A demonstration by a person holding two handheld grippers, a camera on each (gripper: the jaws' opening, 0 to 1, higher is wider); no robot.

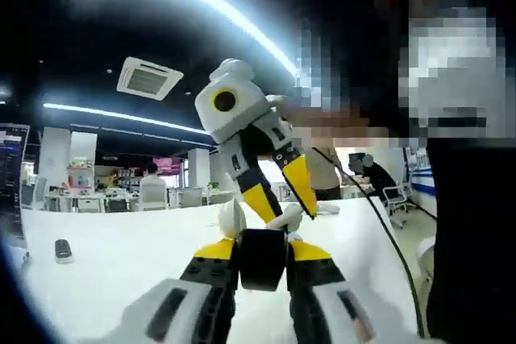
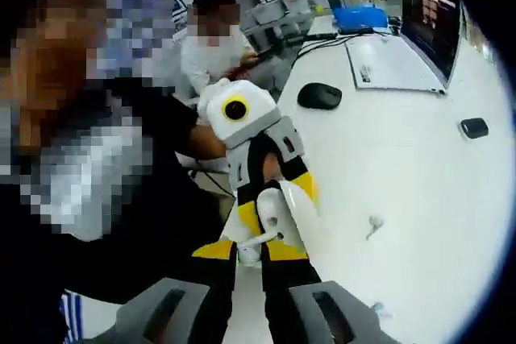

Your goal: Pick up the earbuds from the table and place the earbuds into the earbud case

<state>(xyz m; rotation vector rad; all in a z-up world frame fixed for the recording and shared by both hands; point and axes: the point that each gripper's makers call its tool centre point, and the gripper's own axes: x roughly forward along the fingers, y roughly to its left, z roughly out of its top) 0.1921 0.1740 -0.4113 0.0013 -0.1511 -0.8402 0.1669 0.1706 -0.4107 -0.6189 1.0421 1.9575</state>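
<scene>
In the left gripper view my left gripper (image 1: 262,259) was clamped on the dark earbud case (image 1: 262,259), with my right gripper (image 1: 282,217) directly above, pinching a white earbud (image 1: 286,217).

In the right gripper view that earbud (image 2: 260,241) lay crosswise between my nearly closed jaws, the open case (image 2: 278,219) just beyond.

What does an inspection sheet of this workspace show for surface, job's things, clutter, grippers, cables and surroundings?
Surface: white table.
Job's things: earbud case held by the left gripper; one earbud held by the right gripper, close to the case; loose earbud on the table.
Clutter: black mouse; small dark item.
Grippers: both shut, fingers facing each other.
Cables: black cable along the table edge.
Surroundings: office desks, blue bin, people.
</scene>
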